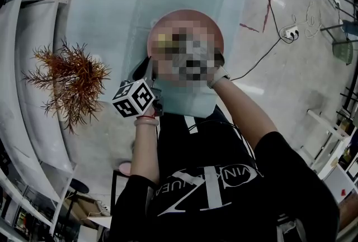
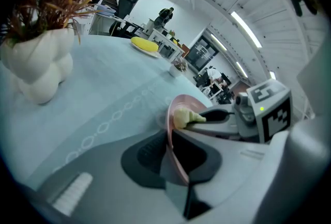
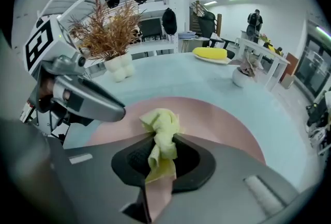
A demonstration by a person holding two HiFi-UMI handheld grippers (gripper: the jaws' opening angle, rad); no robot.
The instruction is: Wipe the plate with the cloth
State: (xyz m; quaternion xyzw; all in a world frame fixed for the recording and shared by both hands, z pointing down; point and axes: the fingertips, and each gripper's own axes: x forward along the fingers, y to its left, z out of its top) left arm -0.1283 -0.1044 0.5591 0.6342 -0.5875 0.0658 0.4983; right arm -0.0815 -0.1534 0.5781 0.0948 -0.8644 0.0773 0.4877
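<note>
Both clamped: L hand-held gripper [image 2: 175, 163] on plate [image 2: 178, 101] rim, R hand-held gripper [image 3: 159, 163] on cloth [image 3: 161, 127] against plate.

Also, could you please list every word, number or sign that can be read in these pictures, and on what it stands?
"VIN": white letters on the person's black T-shirt; the rest of that print is creased and I cannot read it.
No words: the black-and-white marker cube on the left gripper shows square patterns only.
No text: the pink round plate and the yellow cloth.

pink plate [image 3: 217, 119], yellow cloth [image 3: 161, 130]
</note>
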